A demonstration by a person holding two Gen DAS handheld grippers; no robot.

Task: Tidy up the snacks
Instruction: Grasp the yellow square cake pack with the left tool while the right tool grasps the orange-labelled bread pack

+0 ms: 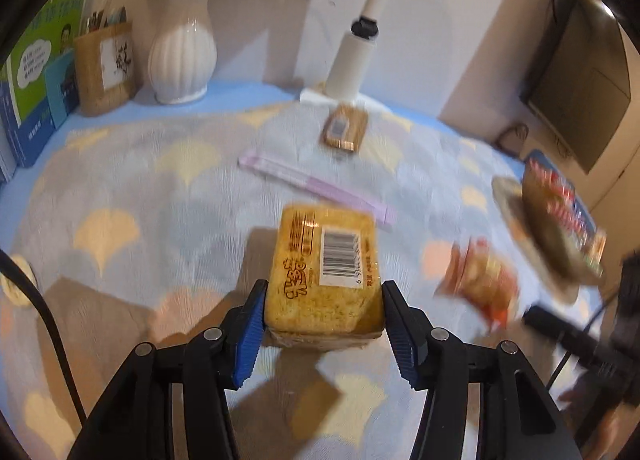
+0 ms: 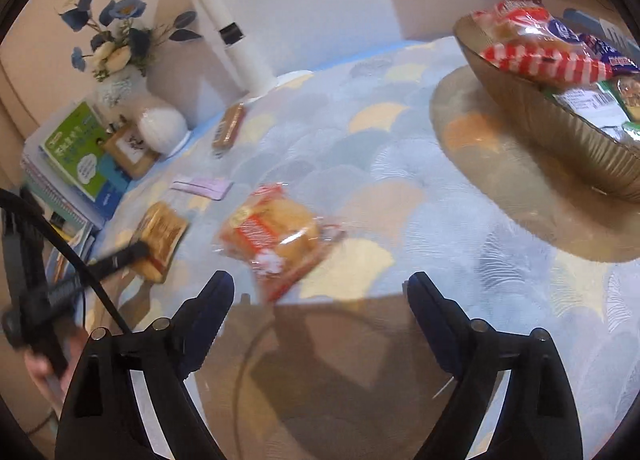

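Snacks, loose and gathered, on a scallop-patterned tablecloth [image 2: 360,147].

Item 1: yellow noodle-style packet [image 1: 324,272], barcode up, clenched between the pads of the left gripper [image 1: 323,320]; long axis runs straight away from the jaws.

Item 2: orange-and-red pastry bag [image 2: 276,236], lying flat just ahead and slightly left of the right gripper [image 2: 320,316], whose jaws stand released and wide with nothing between them. Long axis slants from upper left to lower right. Right hand is the nearer; judged the next pick.

Item 3: small brown packet [image 2: 228,127], far side, near the white vase [image 2: 160,127].

Container: ribbed glass bowl [image 2: 532,115] at right, on a round mat, holding several packets, a red-striped one uppermost.

Other: pink flat box [image 1: 304,179], books [image 2: 80,151].
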